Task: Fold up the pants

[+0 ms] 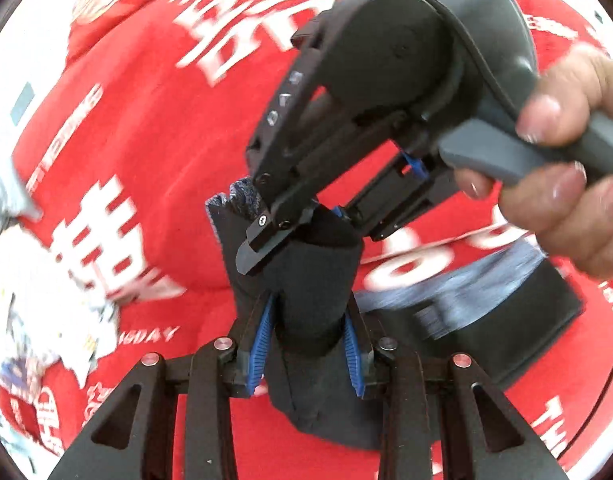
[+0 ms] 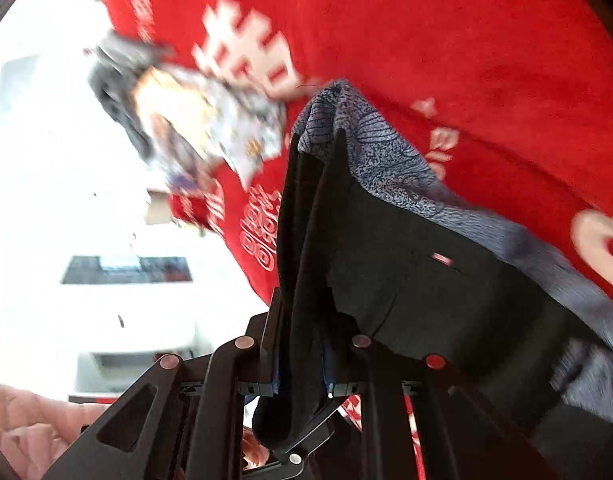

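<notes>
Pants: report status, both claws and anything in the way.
Left claw shut on pants. Right claw shut on the same pants, lifted over red cloth. Other clothes lie nearby, clear of the fold.

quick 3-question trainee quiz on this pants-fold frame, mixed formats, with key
1. True or false: the left gripper is shut on the pants.
2. Multiple choice: the cloth under the pants is A) red with white print, B) plain blue, C) green striped.
3. Fill in: in the left wrist view, the right gripper is held by a bare ____.

Key
1. True; the right gripper also clamps the pants between its fingers in the right wrist view.
2. A
3. hand
</notes>
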`<state>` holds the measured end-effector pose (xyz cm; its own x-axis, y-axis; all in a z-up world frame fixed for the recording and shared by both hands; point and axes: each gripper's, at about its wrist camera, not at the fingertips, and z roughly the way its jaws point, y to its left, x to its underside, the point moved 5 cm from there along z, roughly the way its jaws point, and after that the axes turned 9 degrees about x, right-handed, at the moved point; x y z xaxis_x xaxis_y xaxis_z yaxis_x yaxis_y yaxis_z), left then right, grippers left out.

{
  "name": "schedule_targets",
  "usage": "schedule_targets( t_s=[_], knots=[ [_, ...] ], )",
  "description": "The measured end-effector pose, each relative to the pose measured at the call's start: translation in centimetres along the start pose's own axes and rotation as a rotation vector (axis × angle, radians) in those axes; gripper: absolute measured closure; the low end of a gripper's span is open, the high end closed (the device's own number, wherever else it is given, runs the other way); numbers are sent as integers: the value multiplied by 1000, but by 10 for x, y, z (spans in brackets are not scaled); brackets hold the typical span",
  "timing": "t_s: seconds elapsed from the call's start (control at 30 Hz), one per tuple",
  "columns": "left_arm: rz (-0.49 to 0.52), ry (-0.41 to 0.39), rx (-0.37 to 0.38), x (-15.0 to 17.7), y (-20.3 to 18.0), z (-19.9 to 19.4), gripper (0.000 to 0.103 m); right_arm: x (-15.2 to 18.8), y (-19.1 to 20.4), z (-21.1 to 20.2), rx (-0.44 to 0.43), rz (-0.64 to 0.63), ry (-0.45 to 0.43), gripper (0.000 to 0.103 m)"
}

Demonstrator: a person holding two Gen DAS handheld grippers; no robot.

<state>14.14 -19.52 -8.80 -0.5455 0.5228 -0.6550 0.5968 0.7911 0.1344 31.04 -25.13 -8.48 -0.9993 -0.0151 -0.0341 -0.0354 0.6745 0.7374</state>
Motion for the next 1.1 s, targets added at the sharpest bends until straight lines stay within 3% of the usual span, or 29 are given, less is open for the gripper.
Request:
schedule_targets(
  t_s=[0.13,0.27,0.4,0.57,0.63,0.77,0.87,1.0,1.07,1.1],
  knots=[
    [62,-11,79,-29,-91,7,70,39,-62,-86,6,42,-100,86],
    [116,30,160,-28,-168,30,70,75,-128,-133,50,101,-132,86],
    [176,91,222,-17,-227,61,70,111,-203,-152,75,205,-147,86],
    [207,215,271,8,-264,102,70,142,-276,-133,115,319,-140,86],
    [204,260,288,13,-264,109,69,152,-297,-124,150,343,-125,84],
    [111,297,326,13,-234,93,32,163,-303,-127,179,365,-147,74],
    [24,300,306,11,-191,71,31,175,-302,-138,229,407,-141,71],
    [-144,337,192,16,-103,65,31,187,-295,-159,281,433,-165,66],
    [-277,369,141,28,-57,74,31,187,-291,-165,250,434,-196,49],
    [-348,387,121,40,-40,79,31,186,-291,-167,244,433,-205,32]
  ],
)
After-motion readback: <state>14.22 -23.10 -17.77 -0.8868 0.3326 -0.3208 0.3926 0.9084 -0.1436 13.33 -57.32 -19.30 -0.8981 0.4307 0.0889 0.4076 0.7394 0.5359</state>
